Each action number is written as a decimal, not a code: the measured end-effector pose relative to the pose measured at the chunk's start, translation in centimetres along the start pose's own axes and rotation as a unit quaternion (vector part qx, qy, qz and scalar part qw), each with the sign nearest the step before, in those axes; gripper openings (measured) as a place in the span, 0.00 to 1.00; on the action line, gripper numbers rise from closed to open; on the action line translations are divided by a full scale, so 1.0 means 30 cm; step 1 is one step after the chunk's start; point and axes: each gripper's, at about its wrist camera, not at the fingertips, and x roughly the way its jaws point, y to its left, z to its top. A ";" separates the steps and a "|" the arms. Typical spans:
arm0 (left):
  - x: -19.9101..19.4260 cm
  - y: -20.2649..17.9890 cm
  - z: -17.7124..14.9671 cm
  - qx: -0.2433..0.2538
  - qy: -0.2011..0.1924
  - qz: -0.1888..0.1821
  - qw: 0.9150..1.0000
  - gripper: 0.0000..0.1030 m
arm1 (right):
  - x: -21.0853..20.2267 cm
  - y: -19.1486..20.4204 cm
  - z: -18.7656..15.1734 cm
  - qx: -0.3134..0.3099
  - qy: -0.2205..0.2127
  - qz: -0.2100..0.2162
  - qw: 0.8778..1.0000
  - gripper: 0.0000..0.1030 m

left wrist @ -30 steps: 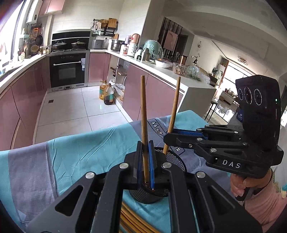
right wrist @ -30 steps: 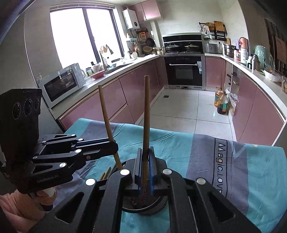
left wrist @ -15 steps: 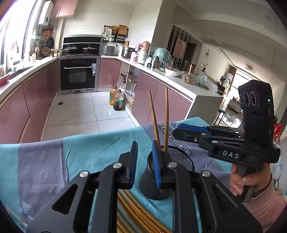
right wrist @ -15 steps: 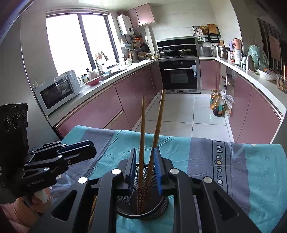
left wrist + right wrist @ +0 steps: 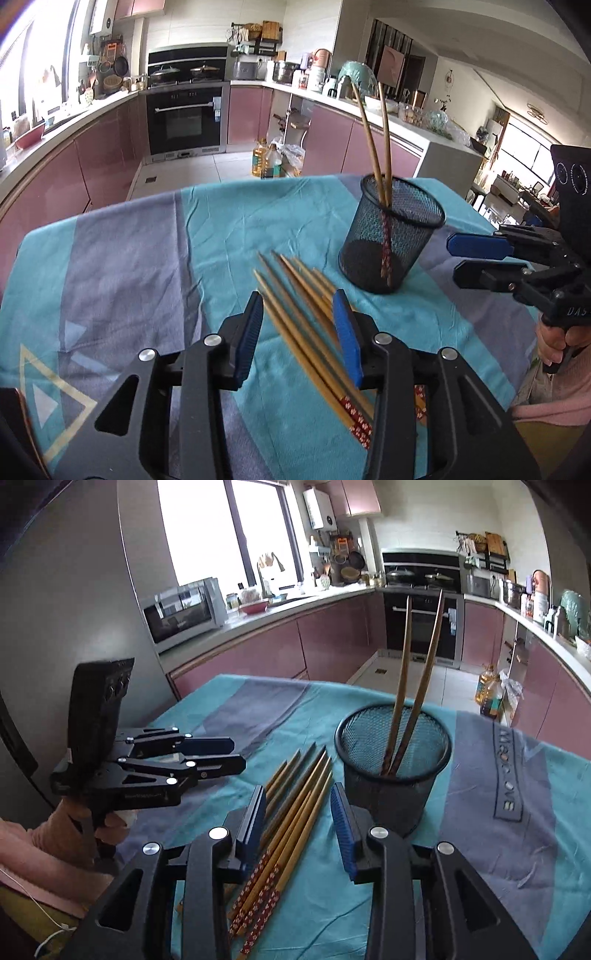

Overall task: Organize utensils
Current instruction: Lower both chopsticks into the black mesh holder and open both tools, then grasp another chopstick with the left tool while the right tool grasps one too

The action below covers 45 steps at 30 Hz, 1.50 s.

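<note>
Two chopsticks (image 5: 413, 686) stand in the cup (image 5: 393, 771), leaning on its rim and crossing low down, patterned ends at the bottom. That much of the job looks done. The rest, a loose pile (image 5: 291, 812) of bamboo chopsticks, lies flat on the cloth (image 5: 517, 812) just beside the cup, on its left in the right wrist view, tips pointing away from you and red patterned ends toward you. You have most of the sticks left to move, so I judge you are early in the task.

The sticks are thin, smooth and packed side by side, some overlapping; picking out one alone may be fiddly, and neighbours could roll.

Your left gripper (image 5: 299, 325) hangs over the pile with its jaws opening, partly spread; sticks show between the blue pads but nothing is pinched. Your right gripper (image 5: 299, 812) is the same: jaws opening, partly spread, above the pile and holding nothing. In the left wrist view it sits to the right of the cup.

Behind the table are kitchen counters and an oven (image 5: 184, 122).
</note>
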 end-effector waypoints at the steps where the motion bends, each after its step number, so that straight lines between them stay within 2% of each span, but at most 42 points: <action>1: 0.011 0.006 -0.020 -0.002 0.009 -0.001 1.000 0.38 | 0.029 0.003 -0.019 0.005 0.014 0.004 1.000 0.33; 6: 0.054 0.022 -0.118 -0.011 0.038 -0.007 0.999 0.38 | 0.139 0.006 -0.080 0.022 0.060 -0.005 0.998 0.31; 11: 0.090 0.002 -0.150 -0.022 0.056 -0.006 0.998 0.37 | 0.181 0.003 -0.100 0.030 0.077 -0.025 0.996 0.27; 20: 0.120 -0.011 -0.159 -0.015 0.072 0.007 0.997 0.35 | 0.205 -0.012 -0.113 0.036 0.085 -0.038 0.995 0.26; 33: 0.116 0.015 -0.163 -0.022 0.080 -0.004 0.997 0.26 | 0.228 -0.007 -0.110 0.027 0.093 -0.057 0.994 0.21; 39: 0.137 0.005 -0.152 -0.013 0.084 0.007 0.996 0.27 | 0.249 0.001 -0.095 0.023 0.092 -0.071 0.993 0.22; 45: 0.163 -0.006 -0.128 -0.004 0.085 0.025 0.996 0.22 | 0.274 0.001 -0.080 0.025 0.088 -0.076 0.993 0.23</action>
